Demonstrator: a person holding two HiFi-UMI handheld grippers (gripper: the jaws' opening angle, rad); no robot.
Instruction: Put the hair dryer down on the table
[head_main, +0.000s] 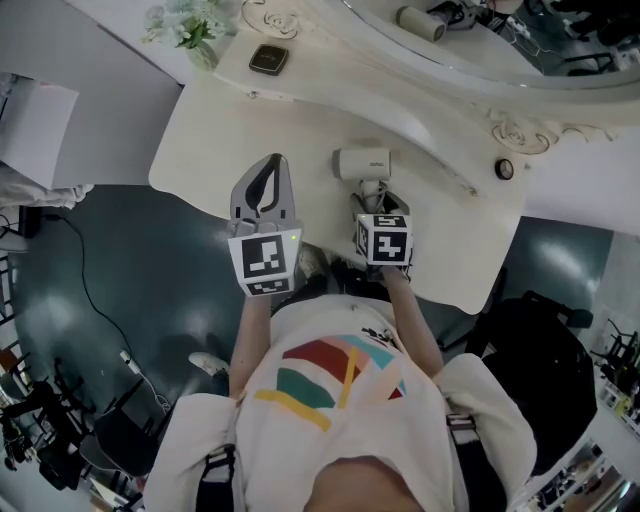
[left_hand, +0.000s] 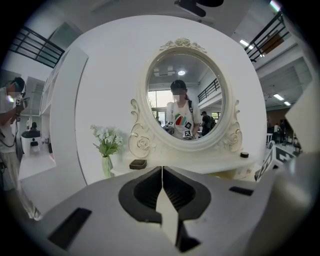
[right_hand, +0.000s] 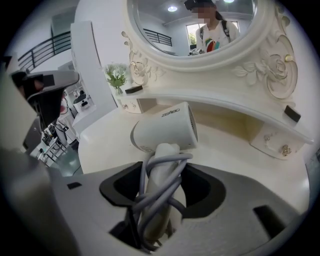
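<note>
Between the jaws of the right claw (head_main: 371, 198) the white hair dryer (head_main: 362, 163) is pinched by its handle, a grey cord (right_hand: 162, 185) wound round that handle. Its barrel lies crosswise just ahead of the claw's tips and low over the cream desk (head_main: 200, 140); whether it touches the top I cannot tell. Just left of it, the left claw (head_main: 263, 190) hangs over the desk's near edge with its jaws pressed together on nothing, an oval mirror (left_hand: 186, 90) and a vase of white flowers (left_hand: 106, 145) well ahead of it.
</note>
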